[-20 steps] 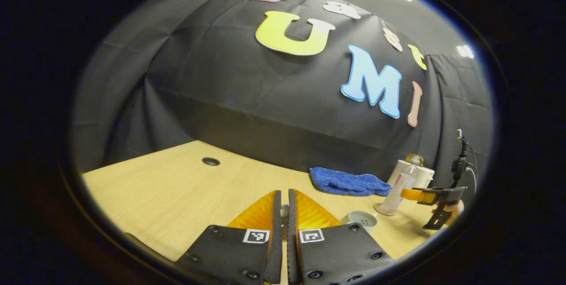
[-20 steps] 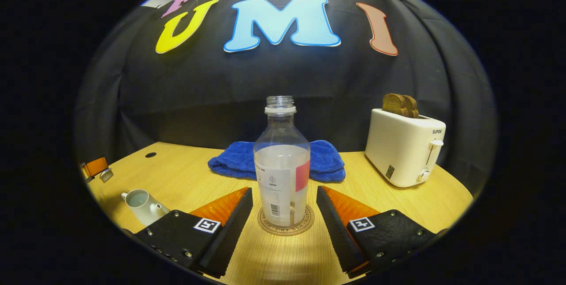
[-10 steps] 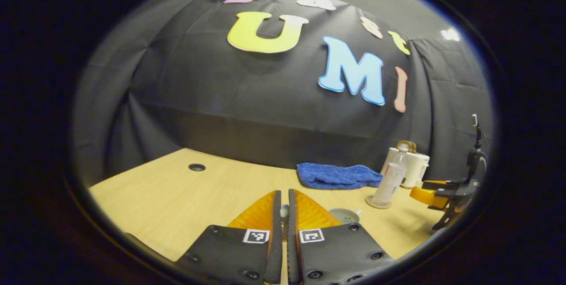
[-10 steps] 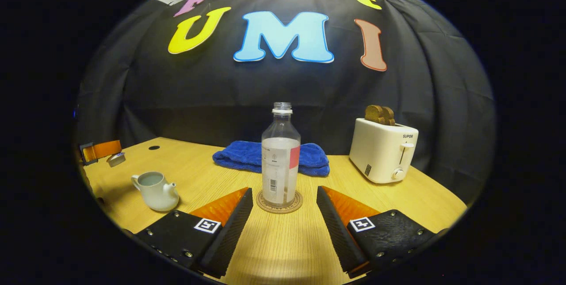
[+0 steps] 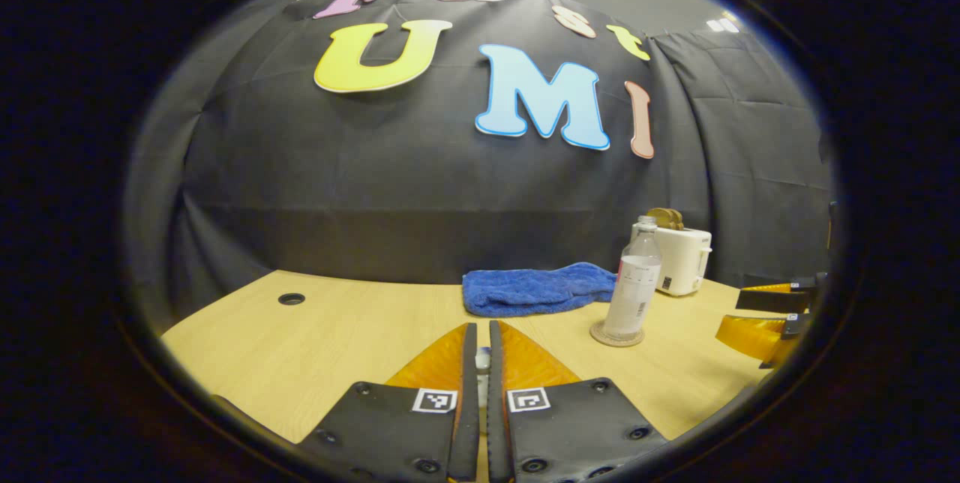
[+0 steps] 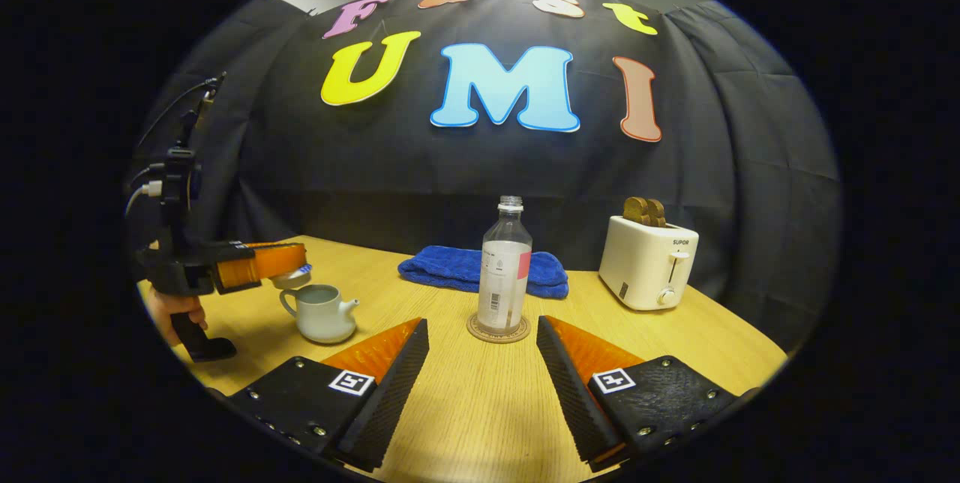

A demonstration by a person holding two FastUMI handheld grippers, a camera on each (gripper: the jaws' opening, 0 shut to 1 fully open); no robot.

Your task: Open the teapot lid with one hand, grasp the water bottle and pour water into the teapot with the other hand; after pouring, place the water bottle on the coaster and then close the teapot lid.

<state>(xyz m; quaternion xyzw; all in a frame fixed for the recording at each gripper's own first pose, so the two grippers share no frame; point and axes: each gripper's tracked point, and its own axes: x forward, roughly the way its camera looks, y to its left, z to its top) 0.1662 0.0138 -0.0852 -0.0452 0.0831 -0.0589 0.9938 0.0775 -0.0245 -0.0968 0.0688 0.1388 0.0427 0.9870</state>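
Clear ribbed water bottle (image 6: 505,264) upright on round coaster (image 6: 498,328); squat glazed teapot (image 6: 322,313) lidless

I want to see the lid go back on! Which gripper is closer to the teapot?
Left. The left gripper holds the lid just above the teapot. The right gripper hangs open, farther off, facing the water bottle.

Each gripper has two wedge-shaped fingers with ribbed inner faces, bolted onto black textured plates. The left gripper (image 5: 481,363) carries a small square black-and-white marker on each plate, with round screws near the plate edges; the right gripper (image 6: 482,363) bears the same markers and screws. Seen from the right gripper view, the left one has a black pistol-style handle held by a hand (image 6: 174,308), a black upright mast, and thin cables.
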